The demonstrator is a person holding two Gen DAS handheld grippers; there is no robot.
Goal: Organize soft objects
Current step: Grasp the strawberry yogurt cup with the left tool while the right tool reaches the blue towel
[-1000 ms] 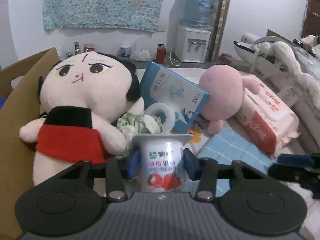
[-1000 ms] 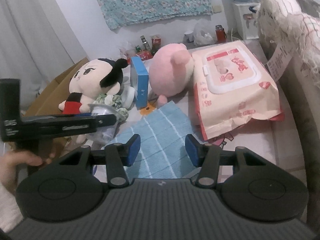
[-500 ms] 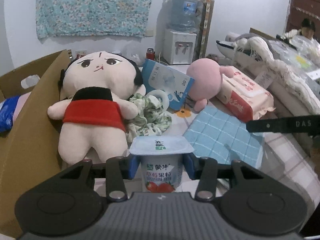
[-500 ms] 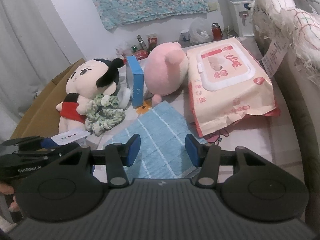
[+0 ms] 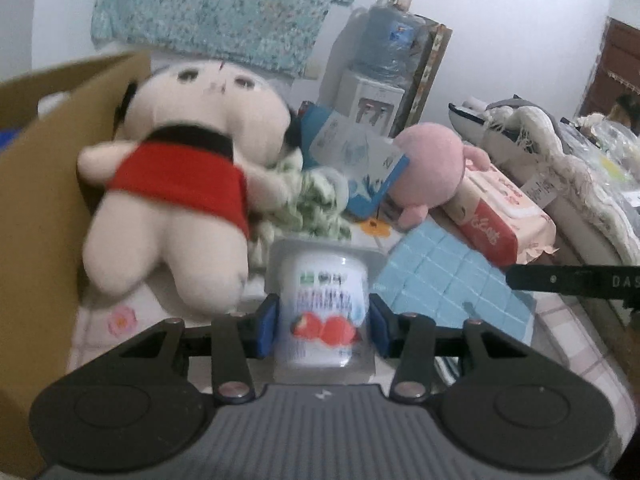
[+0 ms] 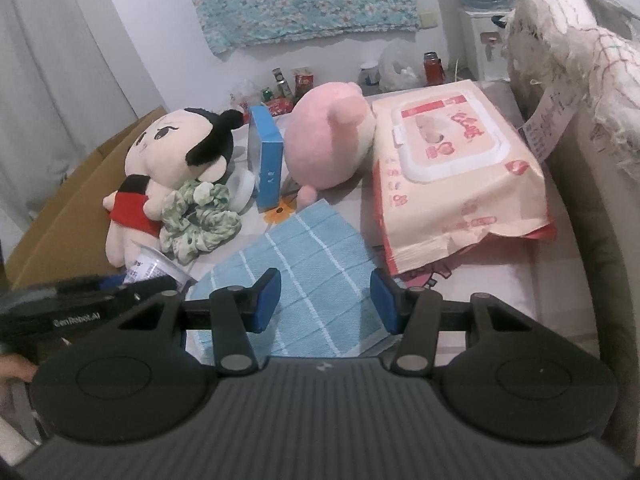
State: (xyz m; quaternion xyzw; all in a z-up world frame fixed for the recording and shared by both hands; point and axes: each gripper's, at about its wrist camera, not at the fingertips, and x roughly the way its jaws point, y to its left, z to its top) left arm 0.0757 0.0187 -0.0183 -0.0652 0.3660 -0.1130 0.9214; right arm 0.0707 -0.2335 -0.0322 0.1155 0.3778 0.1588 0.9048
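My left gripper [image 5: 322, 320] is shut on a white strawberry yogurt cup [image 5: 324, 300], held low in front of the toys; the picture is blurred. Behind it lie a cream doll in a red top [image 5: 176, 184], a green scrunchie [image 5: 316, 204] and a pink plush [image 5: 428, 168]. My right gripper [image 6: 326, 300] is open and holds nothing, hovering over a light blue checked cloth [image 6: 304, 264]. From the right wrist, the doll [image 6: 172, 156], scrunchie [image 6: 200, 220], pink plush [image 6: 324, 140] and the held cup [image 6: 154, 270] show at left.
A cardboard box [image 5: 36, 184] stands open at the left. A blue carton [image 6: 266, 160] leans between doll and plush, with a white tape roll [image 6: 242, 188] beside it. A big wet-wipes pack [image 6: 452, 172] lies right. A sofa with a white throw [image 6: 568, 40] borders the right side.
My left gripper has pulled back from the toys with the yogurt cup still in it, and the cup now tilts toward the camera. The right gripper has stayed where it was.
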